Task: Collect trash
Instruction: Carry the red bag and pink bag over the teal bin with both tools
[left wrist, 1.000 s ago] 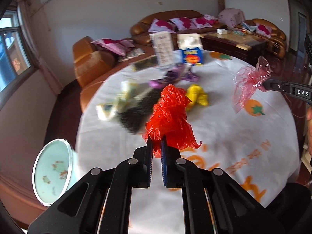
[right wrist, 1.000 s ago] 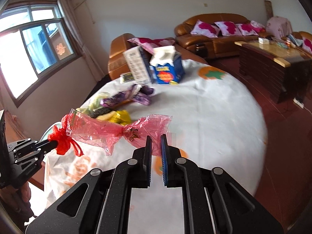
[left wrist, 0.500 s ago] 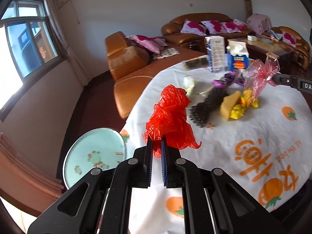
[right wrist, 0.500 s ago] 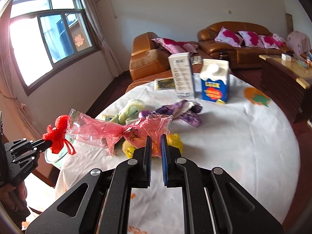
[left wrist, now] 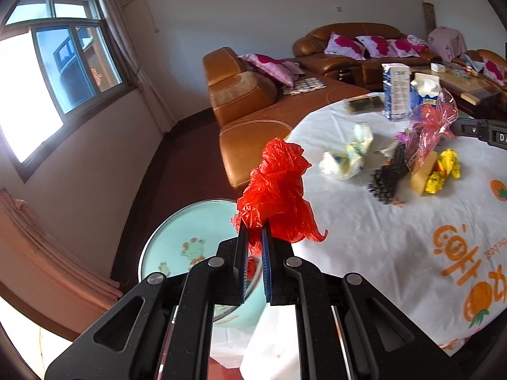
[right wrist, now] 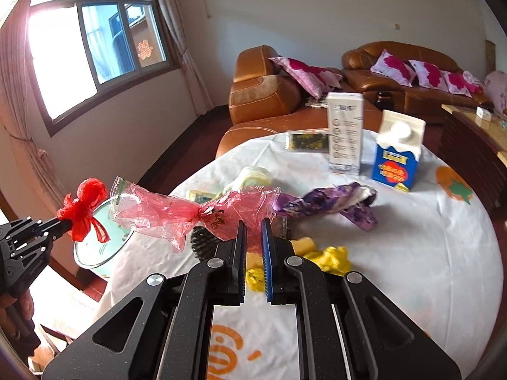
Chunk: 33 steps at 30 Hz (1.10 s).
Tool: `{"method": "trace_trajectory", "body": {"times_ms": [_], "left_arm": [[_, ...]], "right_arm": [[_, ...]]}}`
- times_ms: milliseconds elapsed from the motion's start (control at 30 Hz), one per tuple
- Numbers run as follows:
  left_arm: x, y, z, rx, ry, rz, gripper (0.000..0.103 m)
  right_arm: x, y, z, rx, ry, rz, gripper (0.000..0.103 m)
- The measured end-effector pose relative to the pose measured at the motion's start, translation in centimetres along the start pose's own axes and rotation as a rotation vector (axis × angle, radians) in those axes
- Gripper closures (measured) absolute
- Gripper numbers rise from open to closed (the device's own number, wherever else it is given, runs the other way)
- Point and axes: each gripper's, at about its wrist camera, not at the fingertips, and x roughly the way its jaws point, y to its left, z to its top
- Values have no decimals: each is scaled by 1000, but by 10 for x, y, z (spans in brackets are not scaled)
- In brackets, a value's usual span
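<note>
The left gripper [left wrist: 253,237] had its jaws nearly closed, pinching a crumpled wad of thin red plastic film [left wrist: 275,193] that stood up from the fingertips above the edge of the round table draped in a white cloth with orange prints [left wrist: 380,237], with a pale green round bin [left wrist: 177,240] on the floor just below and to the left. The right gripper [right wrist: 253,231] was likewise clamped, on one end of a translucent pink plastic bag twisted at its middle [right wrist: 190,212], which hung free over the table clutter. Both pieces looked nearly weightless, limp and slippery, likely to slide out or tear if tugged, so a firm pinch on a bunched fold seemed the safest hold. Still lying on the cloth were a yellow crumpled wrapper [right wrist: 329,256] and a purple foil wrapper [right wrist: 336,202].
</note>
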Motion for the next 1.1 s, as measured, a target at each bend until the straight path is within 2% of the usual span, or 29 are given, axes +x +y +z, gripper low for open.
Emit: {"method": "trace_trajectory", "body": {"times_ms": [633, 1100], "left_arm": [[20, 64, -24, -81, 58, 115, 95], [35, 81, -32, -89, 91, 162, 95]], "right_arm": [[51, 65, 22, -105, 41, 39, 93], [84, 110, 26, -168, 70, 78, 93]]}}
